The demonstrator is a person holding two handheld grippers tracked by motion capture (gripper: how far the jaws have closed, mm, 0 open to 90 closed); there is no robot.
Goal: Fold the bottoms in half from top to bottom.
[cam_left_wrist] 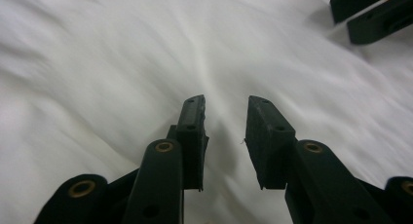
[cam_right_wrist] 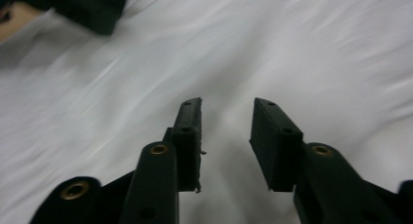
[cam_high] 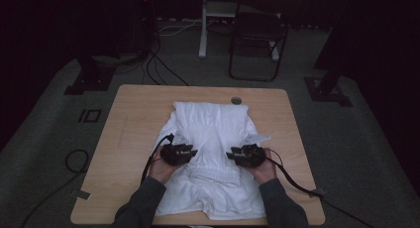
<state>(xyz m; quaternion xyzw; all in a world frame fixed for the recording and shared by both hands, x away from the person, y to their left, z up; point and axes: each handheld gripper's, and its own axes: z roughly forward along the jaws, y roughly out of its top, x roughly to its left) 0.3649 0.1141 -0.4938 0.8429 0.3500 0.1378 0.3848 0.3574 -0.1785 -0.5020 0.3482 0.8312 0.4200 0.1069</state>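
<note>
White shorts point(cam_high: 210, 153) — folded, softly creased, elastic waistband showing.

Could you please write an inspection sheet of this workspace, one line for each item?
Surface: wooden table, a round grommet hole at its far edge.
Job's things: white garment, partly folded, lying mid-table.
Clutter: nothing seen.
Grippers: left gripper and right gripper both over the white cloth, jaws apart, nothing between them.
Cables: one black cable trails from the right gripper over the table's right edge; floor cables lie beyond the table.
Surroundings: dark room, grey carpet, folding chair behind the table.
</note>
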